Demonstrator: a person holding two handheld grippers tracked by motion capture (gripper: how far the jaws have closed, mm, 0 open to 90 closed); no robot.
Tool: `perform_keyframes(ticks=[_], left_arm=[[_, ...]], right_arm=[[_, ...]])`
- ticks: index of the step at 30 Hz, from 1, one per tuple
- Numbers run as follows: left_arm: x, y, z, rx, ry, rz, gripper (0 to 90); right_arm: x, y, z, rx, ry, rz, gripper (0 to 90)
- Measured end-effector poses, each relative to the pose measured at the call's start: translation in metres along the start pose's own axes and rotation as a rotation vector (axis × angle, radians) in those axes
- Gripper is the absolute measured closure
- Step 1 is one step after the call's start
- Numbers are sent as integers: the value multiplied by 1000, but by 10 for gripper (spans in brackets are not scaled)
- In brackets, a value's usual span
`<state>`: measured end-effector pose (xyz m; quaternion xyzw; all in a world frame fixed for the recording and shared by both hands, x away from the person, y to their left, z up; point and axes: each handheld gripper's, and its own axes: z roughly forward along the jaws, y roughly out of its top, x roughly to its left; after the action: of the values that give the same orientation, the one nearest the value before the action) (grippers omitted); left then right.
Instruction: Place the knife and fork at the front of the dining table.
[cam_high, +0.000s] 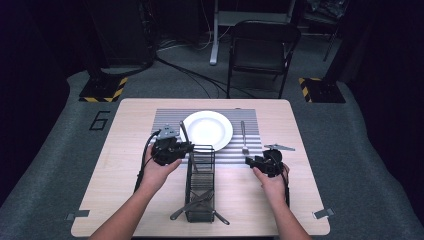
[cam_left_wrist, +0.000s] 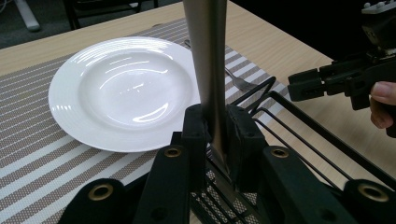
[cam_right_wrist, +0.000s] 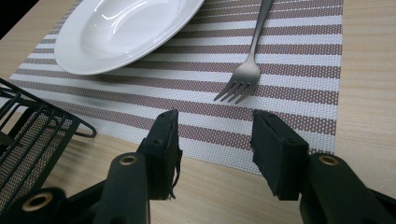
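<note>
My left gripper (cam_left_wrist: 217, 135) is shut on the flat handle of a metal utensil (cam_left_wrist: 205, 56), which stands upright over the far end of the black wire cutlery basket (cam_high: 200, 185). Its lower end is hidden behind the jaws. In the high view the left gripper (cam_high: 187, 147) sits just left of the basket, near the white plate (cam_high: 206, 130). The right gripper (cam_right_wrist: 215, 140) is open with nothing between its jaws, low over the near edge of the striped placemat (cam_right_wrist: 289, 79). A fork (cam_right_wrist: 247, 70) lies on the mat just beyond it, tines toward me.
More cutlery (cam_high: 192, 202) lies in the near end of the basket. The plate (cam_left_wrist: 121, 88) rests on the placemat (cam_high: 165, 117). A folding chair (cam_high: 262, 50) stands beyond the table. Bare wood (cam_high: 120, 165) shows on the table's left and right sides.
</note>
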<state>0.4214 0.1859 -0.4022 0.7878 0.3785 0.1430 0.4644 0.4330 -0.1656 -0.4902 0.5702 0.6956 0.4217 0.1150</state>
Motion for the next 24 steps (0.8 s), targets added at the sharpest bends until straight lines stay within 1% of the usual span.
perform_keyframes(ticks=[3,4,5,8,9,10,11,12,17,19,24], left_arm=[[-4,-1,1,-16,-7,-3,793],[-5,-1,2,-23,-8,-4,796],[-7,-1,3,-27,-15,-10,799],[-13,1,7,-31,-26,-6,809],[-15,2,8,-29,-24,10,809],[-18,2,10,-33,-24,14,809],[-20,3,11,-29,-19,34,809],[-21,3,12,-33,-15,43,809],[-24,3,15,-43,4,44,812],[-25,5,16,-36,8,56,812],[-26,8,15,-19,3,81,814]], right_arm=[[-1,0,1,0,1,-5,511],[0,0,1,4,2,4,511],[-1,-1,2,2,3,1,511],[-2,-1,2,4,5,15,511],[-2,-1,2,5,6,14,511],[-3,-1,2,6,5,18,511],[-3,-1,1,5,5,27,511],[-3,-1,2,1,4,25,511],[-4,-1,2,3,9,27,511],[-4,-2,2,5,8,27,511],[-5,-2,3,5,7,18,511]])
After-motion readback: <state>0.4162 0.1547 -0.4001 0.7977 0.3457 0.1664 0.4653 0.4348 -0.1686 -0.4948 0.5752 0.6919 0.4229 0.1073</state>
